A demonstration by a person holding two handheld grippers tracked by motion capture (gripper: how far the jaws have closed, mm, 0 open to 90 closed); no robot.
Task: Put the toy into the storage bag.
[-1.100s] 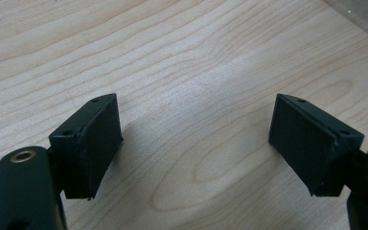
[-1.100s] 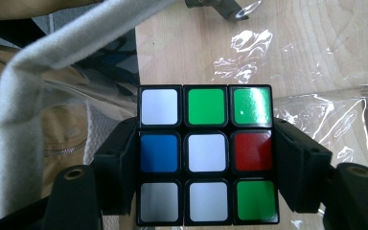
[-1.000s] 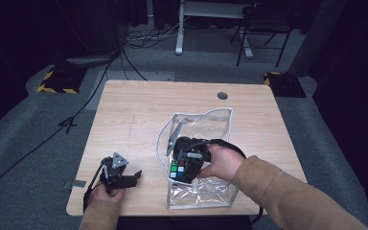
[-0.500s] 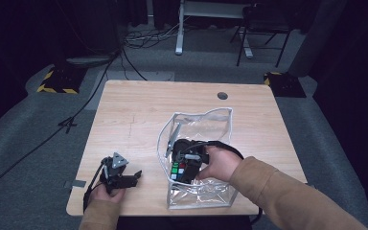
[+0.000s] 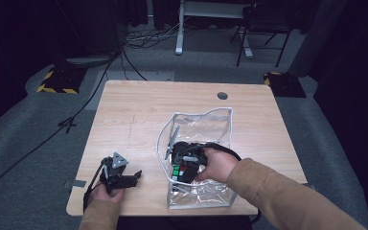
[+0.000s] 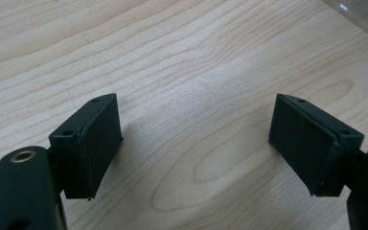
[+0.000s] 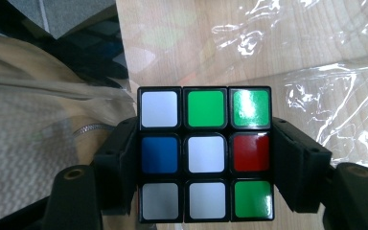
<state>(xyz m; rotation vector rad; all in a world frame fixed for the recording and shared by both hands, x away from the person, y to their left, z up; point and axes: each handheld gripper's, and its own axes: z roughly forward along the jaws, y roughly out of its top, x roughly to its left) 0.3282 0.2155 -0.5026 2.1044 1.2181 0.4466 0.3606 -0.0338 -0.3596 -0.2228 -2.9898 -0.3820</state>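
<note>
A scrambled puzzle cube (image 7: 205, 153) with white, green, blue and red stickers sits between the two black jaws of my right gripper (image 7: 205, 165), which is shut on its sides. In the high view that gripper (image 5: 179, 172) holds the cube (image 5: 177, 171) inside a clear plastic bag (image 5: 206, 127) standing open on the wooden table (image 5: 139, 110). My left gripper (image 5: 136, 176) rests near the table's front left edge. In the left gripper view it (image 6: 194, 143) is open, with only bare wood between its pads (image 6: 96, 143).
A round cable hole (image 5: 223, 96) lies at the table's far right. Black cables (image 5: 91, 86) trail over the grey floor to the left, and a yellow-black striped block (image 5: 57, 84) sits beyond. A chair (image 5: 263, 28) and a desk leg (image 5: 179, 28) stand at the back.
The right hand with the cube has shifted slightly toward the front inside the bag. The left gripper has stayed put.
</note>
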